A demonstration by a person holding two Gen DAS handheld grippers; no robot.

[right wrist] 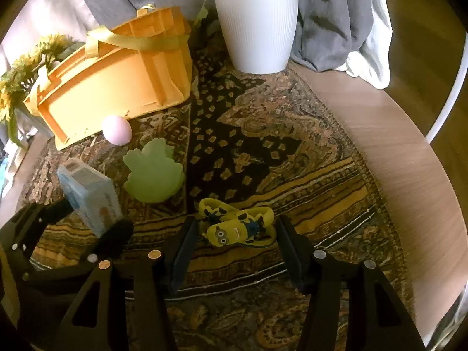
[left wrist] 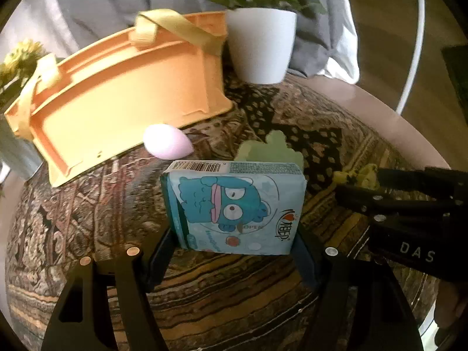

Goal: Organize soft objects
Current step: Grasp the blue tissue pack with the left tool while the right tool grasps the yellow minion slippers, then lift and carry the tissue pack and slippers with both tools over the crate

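tissue pack [left wrist: 234,207]: light blue, printed with a cartoon face, tilted up off the patterned cloth [right wrist: 278,134], pinched at its lower corners between the left gripper [left wrist: 234,248] fingers
left gripper: closed on the pack, fingers pressing both sides
minion toy [right wrist: 237,228]: yellow, lying on the cloth between the right gripper [right wrist: 234,248] fingers
right gripper: fingers stand just beside the toy on either side; contact with the pads cannot be told
green sponge [right wrist: 153,172]: frog-shaped, flat on the cloth just beyond the pack
pink egg sponge [right wrist: 116,130]: against the foot of the orange basket [left wrist: 117,93]
orange basket: tipped on its side, yellow strap handle across the top
white pot [right wrist: 259,29]: ribbed, green plant in it, at the far edge of the worktop [right wrist: 395,146]
backdrop: grey fabric [right wrist: 330,20] behind the pot
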